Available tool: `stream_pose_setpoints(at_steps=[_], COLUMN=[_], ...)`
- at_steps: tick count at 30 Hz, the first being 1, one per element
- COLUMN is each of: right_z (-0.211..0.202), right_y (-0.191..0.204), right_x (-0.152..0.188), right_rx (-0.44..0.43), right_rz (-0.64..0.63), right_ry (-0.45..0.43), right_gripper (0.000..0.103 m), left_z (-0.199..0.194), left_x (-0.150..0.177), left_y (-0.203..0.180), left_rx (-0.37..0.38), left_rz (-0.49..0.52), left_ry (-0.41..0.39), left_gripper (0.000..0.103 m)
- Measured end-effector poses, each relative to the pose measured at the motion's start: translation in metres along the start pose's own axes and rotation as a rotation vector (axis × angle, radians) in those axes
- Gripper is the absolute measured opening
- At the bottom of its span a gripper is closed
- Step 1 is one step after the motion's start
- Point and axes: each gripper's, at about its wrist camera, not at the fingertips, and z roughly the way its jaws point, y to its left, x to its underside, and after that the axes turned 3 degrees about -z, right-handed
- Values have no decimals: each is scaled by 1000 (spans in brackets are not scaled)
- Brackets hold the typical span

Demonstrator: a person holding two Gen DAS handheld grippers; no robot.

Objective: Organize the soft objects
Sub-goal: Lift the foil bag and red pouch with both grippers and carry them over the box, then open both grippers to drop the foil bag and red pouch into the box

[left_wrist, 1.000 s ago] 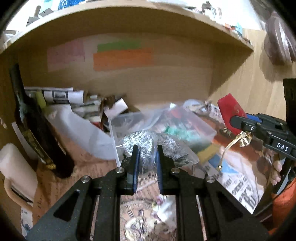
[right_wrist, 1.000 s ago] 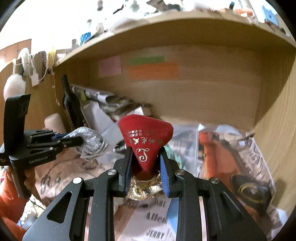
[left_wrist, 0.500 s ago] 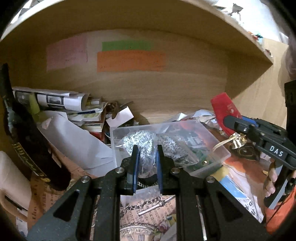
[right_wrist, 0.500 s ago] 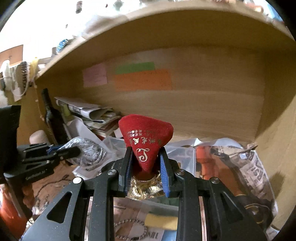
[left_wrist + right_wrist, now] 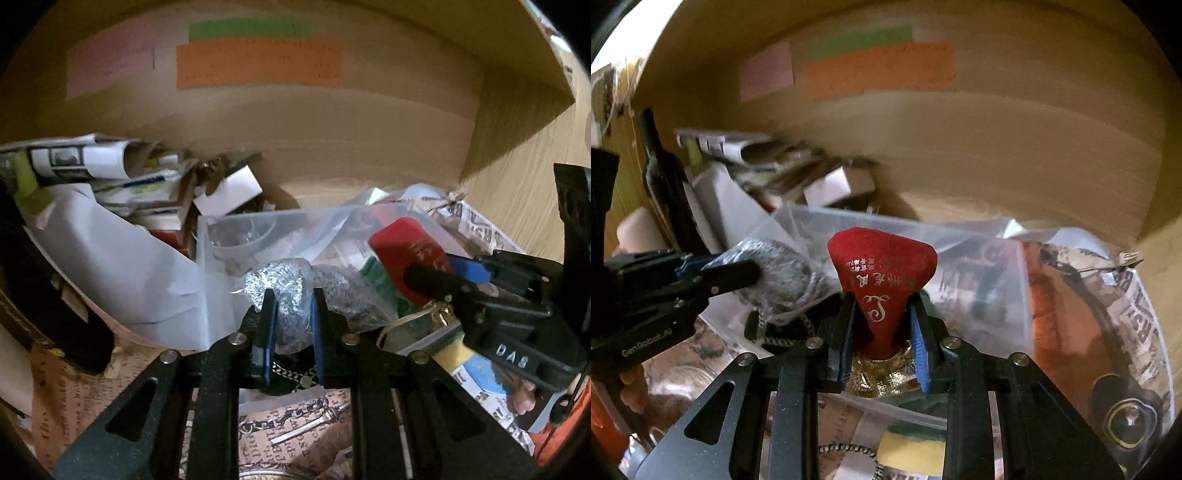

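My left gripper point(image 5: 290, 295) is shut on a clear bag of silver steel wool point(image 5: 291, 284) and holds it over the near edge of a clear plastic bin point(image 5: 236, 225). My right gripper point(image 5: 881, 302) is shut on a red velvet pouch point(image 5: 882, 266) with gold lettering and a gold tassel, above the same bin point(image 5: 979, 251). In the left wrist view the right gripper point(image 5: 432, 280) holds the pouch point(image 5: 406, 247) just right of the bag. In the right wrist view the left gripper point(image 5: 738, 273) and the bag point(image 5: 783, 277) sit at the left.
The bin stands inside a wooden shelf with coloured paper strips point(image 5: 258, 62) on its back wall. A dark bottle point(image 5: 665, 177), rolled newspapers point(image 5: 74, 158) and white paper point(image 5: 122, 266) crowd the left. Newspaper and an orange bag point(image 5: 1067, 314) lie at the right.
Both grippers have moved forward into the shelf and closer to the clear bin, with the bag and the pouch still held. The two grippers are nearer each other.
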Motion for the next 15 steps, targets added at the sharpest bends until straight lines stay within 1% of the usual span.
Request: stream_pose_setpoints(at_steps=[6, 8, 10, 11, 12, 13, 15], right_z=[11, 12, 12, 12, 10, 9, 4], right_y=[-1, -3, -5, -6, -6, -5, -5], right_x=[2, 3, 3, 3, 2, 1, 0], right_rx=[7, 13, 14, 15, 17, 19, 22], right_rz=[-11, -1, 5, 6, 8, 9, 7], right_ry=[35, 55, 60, 62, 61, 57, 42], right_gripper=[27, 28, 31, 35, 40, 43, 53], left_z=[13, 13, 15, 14, 13, 11, 4], left_x=[3, 4, 3, 4, 4, 4, 4], left_y=[-1, 0, 1, 1, 1, 0, -2], left_rx=[-2, -1, 2, 3, 3, 4, 5], left_rz=[2, -1, -5, -5, -3, -1, 6], left_ry=[26, 34, 39, 38, 36, 33, 14], left_gripper=[17, 22, 31, 33, 38, 43, 49])
